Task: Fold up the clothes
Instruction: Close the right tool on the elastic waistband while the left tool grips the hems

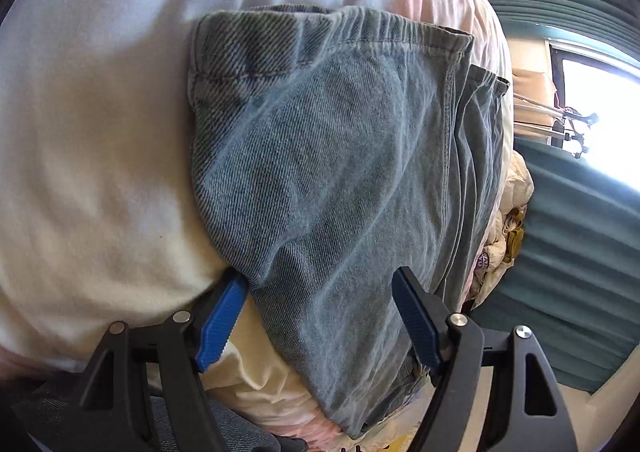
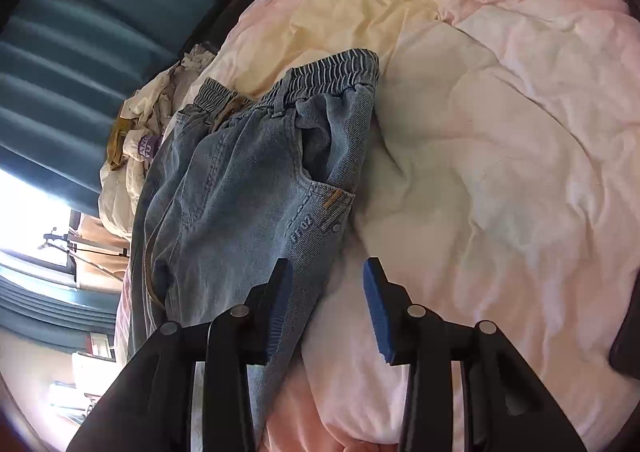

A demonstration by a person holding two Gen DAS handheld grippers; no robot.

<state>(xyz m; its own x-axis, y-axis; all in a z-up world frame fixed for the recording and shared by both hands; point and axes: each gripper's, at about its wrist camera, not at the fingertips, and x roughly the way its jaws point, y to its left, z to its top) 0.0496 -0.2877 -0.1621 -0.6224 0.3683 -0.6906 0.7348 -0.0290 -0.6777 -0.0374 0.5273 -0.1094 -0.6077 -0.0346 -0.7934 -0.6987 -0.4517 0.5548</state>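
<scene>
Jeans: a pair of light-blue denim jeans (image 2: pixel 256 188) lies folded lengthwise on a bed, one leg stacked on the other, gathered elastic waistband (image 2: pixel 336 68) at the far end.

Where: on a pastel duvet (image 2: pixel 500 140), near the bed's edge by the teal curtains (image 2: pixel 80 52).

Progress: the long fold looks done; judging by the full length still stretched toward both cameras, the crosswise folds remain (the leg ends are out of view).

Left gripper (image 1: pixel 320 316): jaws wide apart, straddling the denim with one blue pad at the fabric's edge and the other over it; neither presses.

Right gripper (image 2: pixel 326 308): jaws moderately apart, one finger over the jeans' edge, the other over bare duvet; nothing clamped.

Cloth: washed twill with a visible diagonal weave, double-stitched side seam, a hip pocket (image 2: pixel 324 180) with a small tan tab; limp, lying in soft ridges.

Bedding: puffy, crinkled cover in pink, cream and pale blue, which dents under the jeans.

Beyond: a heap of cream and mustard laundry (image 2: pixel 136 140) at the bedside, bright window behind.
</scene>
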